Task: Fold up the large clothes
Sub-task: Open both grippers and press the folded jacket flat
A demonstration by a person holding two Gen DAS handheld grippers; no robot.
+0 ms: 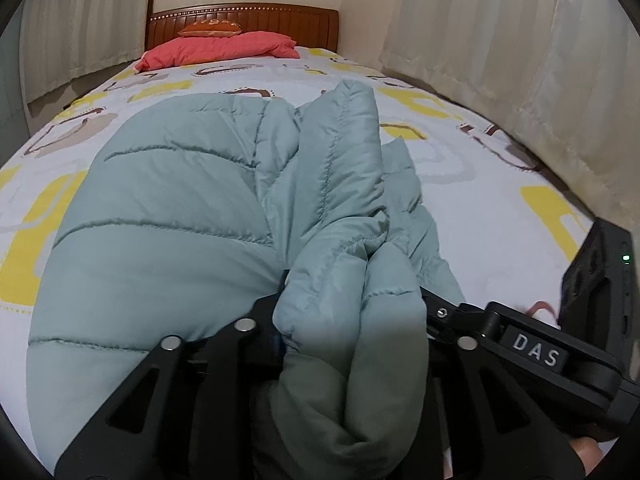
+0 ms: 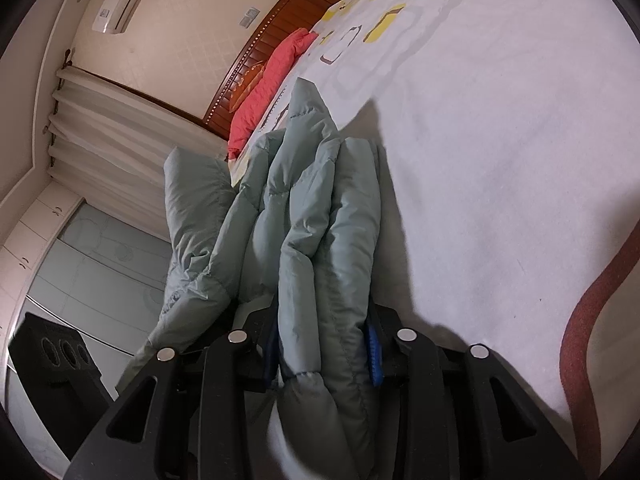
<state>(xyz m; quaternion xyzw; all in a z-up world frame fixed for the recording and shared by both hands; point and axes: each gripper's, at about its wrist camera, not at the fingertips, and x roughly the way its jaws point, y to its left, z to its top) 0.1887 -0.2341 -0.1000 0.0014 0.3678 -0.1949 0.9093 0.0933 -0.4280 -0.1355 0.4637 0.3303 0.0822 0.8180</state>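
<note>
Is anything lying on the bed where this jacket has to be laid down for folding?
Nothing visible. The bed sheet beyond the puffer jacket is bare; the red pillow sits far off against the headboard. Both grippers already hold jacket folds.

Dim, even indoor light with a slightly cool cast; no glare. Soft shadow falls on the sheet (image 2: 500, 168) beside the jacket (image 2: 320, 220). Fisheye bending and dark vignette at edges; near fabric slightly soft.

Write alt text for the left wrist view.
The left gripper holds a bunched fold of a pale green quilted puffer jacket lying on a bed sheet patterned in yellow and brown. A red pillow lies by the wooden headboard.
</note>
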